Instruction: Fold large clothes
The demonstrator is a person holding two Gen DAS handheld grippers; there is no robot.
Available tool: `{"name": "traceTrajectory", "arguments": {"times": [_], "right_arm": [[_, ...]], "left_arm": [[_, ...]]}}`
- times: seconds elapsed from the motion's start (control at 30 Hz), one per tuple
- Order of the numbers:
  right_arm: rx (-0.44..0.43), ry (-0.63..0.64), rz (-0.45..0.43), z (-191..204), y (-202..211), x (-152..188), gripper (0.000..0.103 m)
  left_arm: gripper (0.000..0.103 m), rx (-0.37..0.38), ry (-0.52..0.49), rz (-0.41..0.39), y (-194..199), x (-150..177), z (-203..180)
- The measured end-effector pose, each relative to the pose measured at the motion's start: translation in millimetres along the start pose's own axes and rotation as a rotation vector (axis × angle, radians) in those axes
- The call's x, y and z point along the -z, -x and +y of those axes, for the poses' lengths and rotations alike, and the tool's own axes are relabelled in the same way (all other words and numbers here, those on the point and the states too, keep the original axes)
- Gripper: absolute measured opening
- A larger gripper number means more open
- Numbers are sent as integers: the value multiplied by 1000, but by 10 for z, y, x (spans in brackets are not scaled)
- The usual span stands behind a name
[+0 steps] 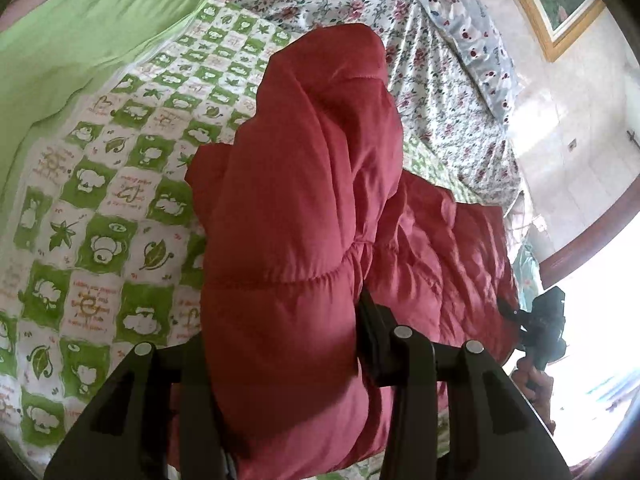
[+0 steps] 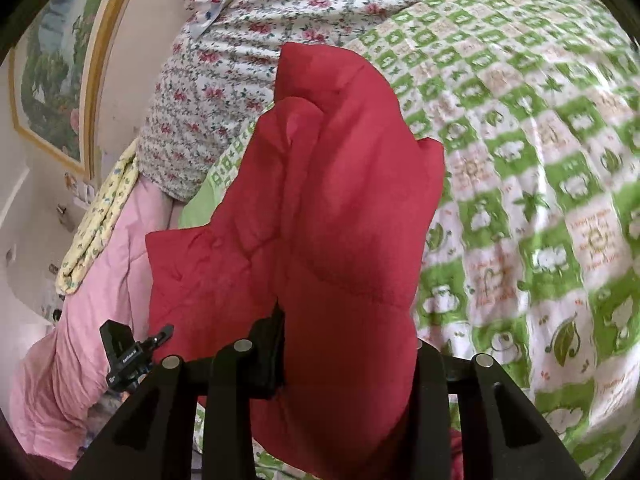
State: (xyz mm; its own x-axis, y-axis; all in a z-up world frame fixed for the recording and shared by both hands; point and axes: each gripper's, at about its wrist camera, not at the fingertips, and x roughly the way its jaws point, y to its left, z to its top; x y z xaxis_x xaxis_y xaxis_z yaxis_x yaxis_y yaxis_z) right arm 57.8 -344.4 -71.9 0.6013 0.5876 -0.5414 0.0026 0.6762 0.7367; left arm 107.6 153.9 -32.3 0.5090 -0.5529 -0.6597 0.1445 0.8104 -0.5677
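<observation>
A large red quilted padded jacket (image 1: pixel 304 208) lies bunched on a bed with a green-and-white checked cover (image 1: pixel 100 208). My left gripper (image 1: pixel 284 344) is shut on a thick fold of the red jacket, which bulges up between the fingers (image 1: pixel 370 340). In the right wrist view my right gripper (image 2: pixel 348 360) is shut on another part of the red jacket (image 2: pixel 340 200), held up above the checked cover (image 2: pixel 540 184). The right gripper also shows far right in the left wrist view (image 1: pixel 540 328), and the left gripper shows at the lower left of the right wrist view (image 2: pixel 128 356).
A floral sheet (image 1: pixel 440 92) and a spotted pillow (image 1: pixel 476 40) lie at the bed's head. A plain green cloth (image 1: pixel 72 44) lies at the left. A pink quilt (image 2: pixel 80 320) and a yellow cloth (image 2: pixel 100 216) hang at the bed's side. A framed picture (image 2: pixel 52 64) hangs on the wall.
</observation>
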Motion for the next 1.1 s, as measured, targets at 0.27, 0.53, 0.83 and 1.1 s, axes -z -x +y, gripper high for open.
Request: {"name": "traceTrajectory", "arguments": {"times": [0.27, 0.53, 0.83, 1.1], "right_arm": [[36, -16, -11, -148, -80, 61, 49], [57, -28, -29, -205, -102, 99, 62], [114, -14, -72, -172, -39, 172, 74], [240, 40, -136, -17, 161, 211, 80]], "left_arm": [[49, -46, 26, 21, -154, 27, 144], [60, -165, -17, 1, -138, 61, -3], [73, -193, 18, -12, -29, 67, 28], [81, -365, -52, -112, 260, 65, -112]]}}
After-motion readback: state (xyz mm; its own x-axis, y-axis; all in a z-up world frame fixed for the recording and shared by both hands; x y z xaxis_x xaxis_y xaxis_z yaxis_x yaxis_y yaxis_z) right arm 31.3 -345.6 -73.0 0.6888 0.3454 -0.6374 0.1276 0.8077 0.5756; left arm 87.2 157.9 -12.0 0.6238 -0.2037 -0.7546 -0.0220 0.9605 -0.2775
